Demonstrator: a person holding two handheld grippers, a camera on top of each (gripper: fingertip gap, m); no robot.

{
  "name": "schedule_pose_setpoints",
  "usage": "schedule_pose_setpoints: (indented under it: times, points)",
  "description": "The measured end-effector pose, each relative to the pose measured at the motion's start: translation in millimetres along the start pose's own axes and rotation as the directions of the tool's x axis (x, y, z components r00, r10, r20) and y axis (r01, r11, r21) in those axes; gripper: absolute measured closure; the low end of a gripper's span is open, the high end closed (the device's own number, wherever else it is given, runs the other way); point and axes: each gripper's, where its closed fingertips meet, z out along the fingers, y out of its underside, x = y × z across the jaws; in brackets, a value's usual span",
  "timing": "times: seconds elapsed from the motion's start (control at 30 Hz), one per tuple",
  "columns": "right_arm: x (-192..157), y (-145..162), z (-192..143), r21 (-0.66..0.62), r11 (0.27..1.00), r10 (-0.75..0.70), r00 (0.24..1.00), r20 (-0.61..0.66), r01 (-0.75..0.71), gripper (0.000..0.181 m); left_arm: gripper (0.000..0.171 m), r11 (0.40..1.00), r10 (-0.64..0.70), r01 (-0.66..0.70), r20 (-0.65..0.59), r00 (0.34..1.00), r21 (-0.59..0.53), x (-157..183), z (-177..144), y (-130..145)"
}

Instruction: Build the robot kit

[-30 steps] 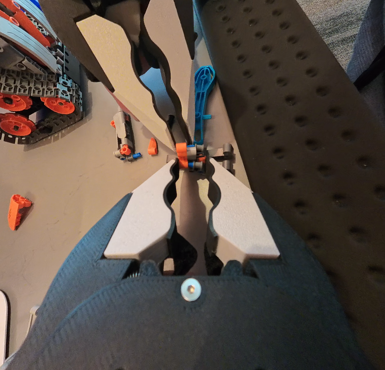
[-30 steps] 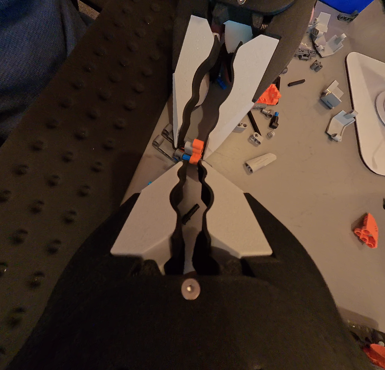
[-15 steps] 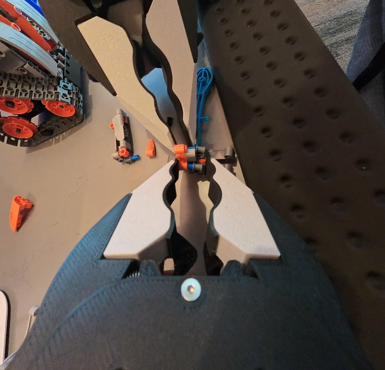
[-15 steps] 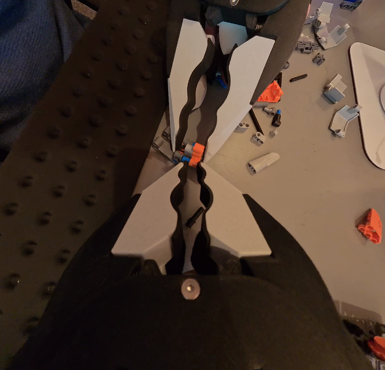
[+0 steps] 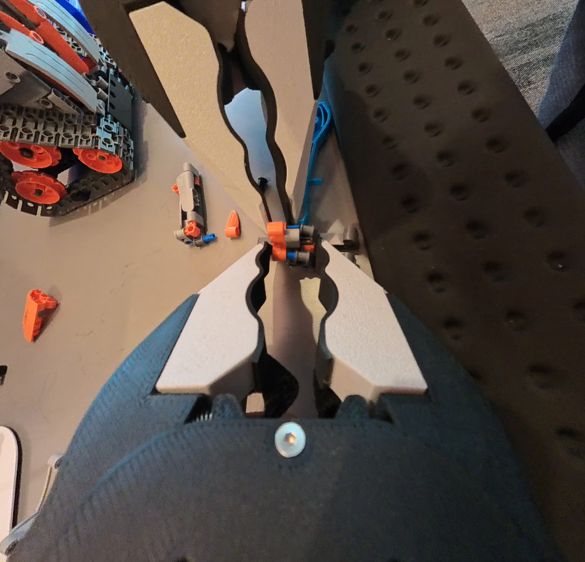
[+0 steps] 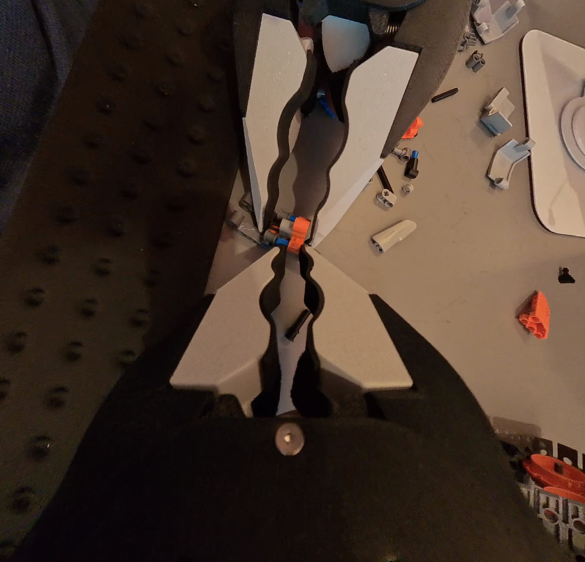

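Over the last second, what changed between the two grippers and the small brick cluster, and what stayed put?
Little changed. The blue lever piece slipped further behind the right gripper, so less of it shows. Both the left gripper and the right one stay tip to tip on the orange, grey and blue brick cluster. Loose parts, like the orange wedge, stayed put.
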Motion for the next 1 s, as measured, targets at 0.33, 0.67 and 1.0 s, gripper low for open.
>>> schedule_pose_setpoints:
  times: [0.33,0.67,1.0]
  points:
    - [0,-3,1,0.002,0.999,0.033,0.999,-0.014,-0.033,0.176,0.141,1.000,-0.018,0.019,0.039,0.999,-0.012,1,3,-4]
    - [-2,-4,-2,0.040,0.999,0.020,1.000,-0.003,-0.020,0.178,0.145,0.999,0.014,-0.011,0.081,0.997,-0.030,-1,6,-6]
    - [8,4,-10,0.061,0.998,0.009,0.999,-0.042,-0.006,0.181,0.136,0.999,-0.023,0.028,0.159,0.987,-0.027,-17,-2,-6]
